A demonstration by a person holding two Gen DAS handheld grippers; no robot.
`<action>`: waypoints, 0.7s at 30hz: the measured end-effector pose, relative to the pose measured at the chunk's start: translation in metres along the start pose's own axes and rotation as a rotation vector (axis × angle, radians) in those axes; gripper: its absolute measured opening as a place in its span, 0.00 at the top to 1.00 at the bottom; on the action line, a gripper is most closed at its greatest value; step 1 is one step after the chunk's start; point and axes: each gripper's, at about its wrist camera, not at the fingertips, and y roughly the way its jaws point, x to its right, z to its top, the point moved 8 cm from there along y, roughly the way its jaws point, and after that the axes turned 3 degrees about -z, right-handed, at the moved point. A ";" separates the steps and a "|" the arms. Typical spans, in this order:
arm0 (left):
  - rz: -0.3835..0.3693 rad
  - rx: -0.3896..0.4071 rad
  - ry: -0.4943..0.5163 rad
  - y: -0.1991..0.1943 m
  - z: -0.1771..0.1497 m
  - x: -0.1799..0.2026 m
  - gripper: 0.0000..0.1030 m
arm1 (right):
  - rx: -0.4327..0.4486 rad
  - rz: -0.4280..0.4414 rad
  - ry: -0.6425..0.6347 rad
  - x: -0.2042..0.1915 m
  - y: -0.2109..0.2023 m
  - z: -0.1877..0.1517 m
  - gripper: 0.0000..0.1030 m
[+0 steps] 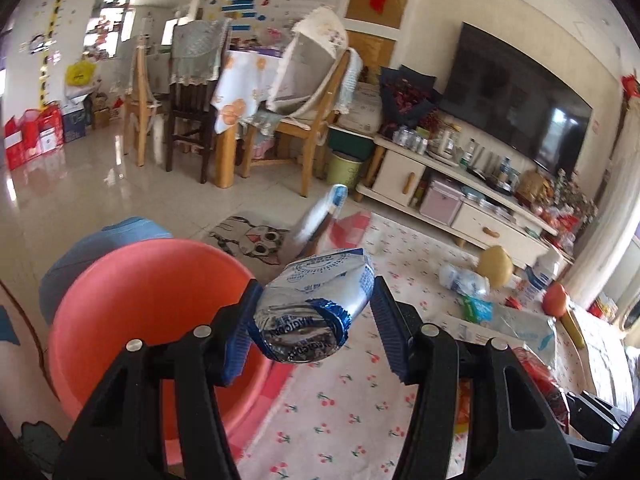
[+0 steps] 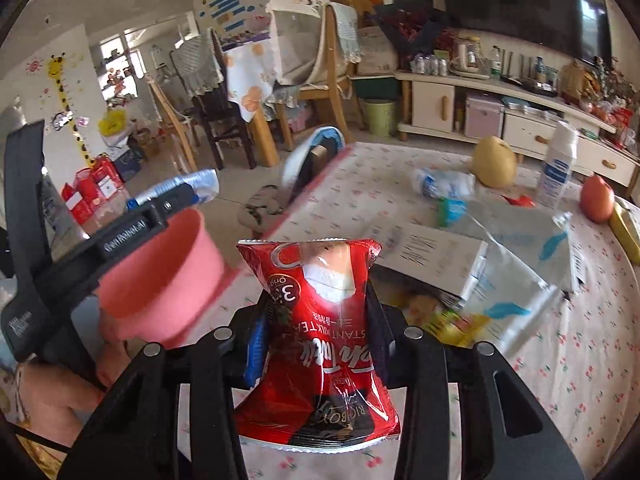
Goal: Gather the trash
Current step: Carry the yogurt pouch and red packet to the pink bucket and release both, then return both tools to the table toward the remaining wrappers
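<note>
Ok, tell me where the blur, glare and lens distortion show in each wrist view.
Left wrist view: the silver-blue wrapper in the left gripper is sharp; glare whitens the tiled floor; the TV bows with the fisheye. Right wrist view: the red milk tea packet in the right gripper is readable, while the pink tub and cherry-print cloth smear with motion blur.

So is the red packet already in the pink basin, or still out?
Out: the red packet sits pinched in the right gripper, beside the pink basin.
</note>
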 end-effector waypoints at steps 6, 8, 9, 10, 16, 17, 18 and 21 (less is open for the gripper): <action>0.234 -0.027 -0.175 0.010 0.011 -0.094 0.45 | -0.018 0.168 -0.018 -0.077 0.049 0.042 0.58; 0.287 -0.065 -0.243 0.015 0.007 -0.121 0.45 | -0.038 0.208 -0.015 -0.101 0.069 0.050 0.58; 0.309 -0.083 -0.271 0.016 0.005 -0.134 0.45 | -0.051 0.228 -0.018 -0.110 0.078 0.051 0.58; 0.326 -0.102 -0.295 0.019 0.003 -0.143 0.45 | -0.059 0.245 -0.021 -0.119 0.087 0.052 0.58; 0.394 -0.135 -0.329 0.023 -0.003 -0.169 0.38 | -0.123 0.318 0.027 -0.145 0.129 0.048 0.47; 0.390 -0.128 -0.335 0.022 -0.004 -0.170 0.36 | -0.122 0.320 0.050 -0.142 0.129 0.047 0.42; 0.386 -0.120 -0.340 0.021 -0.004 -0.171 0.32 | -0.115 0.314 0.074 -0.137 0.128 0.048 0.34; 0.388 -0.104 -0.320 0.023 -0.003 -0.167 0.26 | -0.075 0.287 0.098 -0.120 0.116 0.047 0.23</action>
